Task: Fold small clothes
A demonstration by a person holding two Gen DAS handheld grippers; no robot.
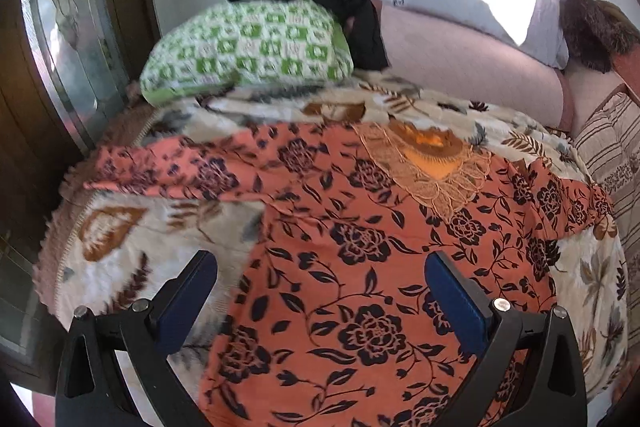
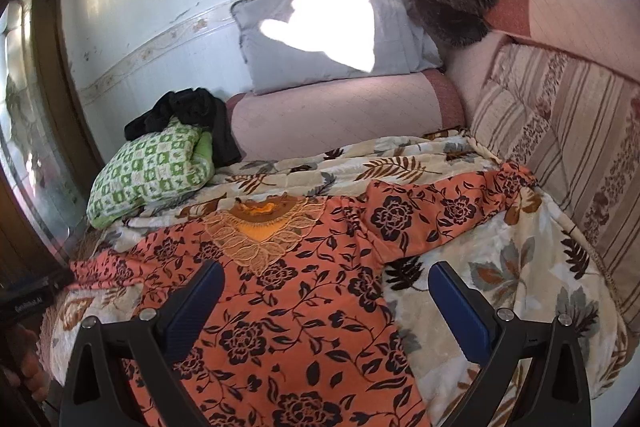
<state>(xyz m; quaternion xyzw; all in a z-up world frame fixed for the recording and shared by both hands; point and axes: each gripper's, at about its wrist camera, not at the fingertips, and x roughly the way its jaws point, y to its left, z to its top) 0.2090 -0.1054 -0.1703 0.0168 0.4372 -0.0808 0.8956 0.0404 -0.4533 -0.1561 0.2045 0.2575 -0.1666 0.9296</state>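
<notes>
blanket [image 1: 120, 243]: big cream leaf-print throw, covers the whole bed surface
orange top [image 1: 360, 267]: floral, lace neckline, lying flat on the blanket, both sleeves spread out sideways
green pillow [image 2: 148, 171]: checkered, at the far side with a black garment [image 2: 192, 111] dumped on it
left gripper [image 1: 320, 291]: fingers spread wide, gripping nothing, over the top's body
right gripper [image 2: 326, 295]: same deal, wide open and empty, straddling the top's right edge

Both wrist cameras look down and forward from close above the blanket's [image 1: 120, 267] near edge. The left view sits leftward; both share the orange dress [image 1: 360, 247] and far pillows.
</notes>
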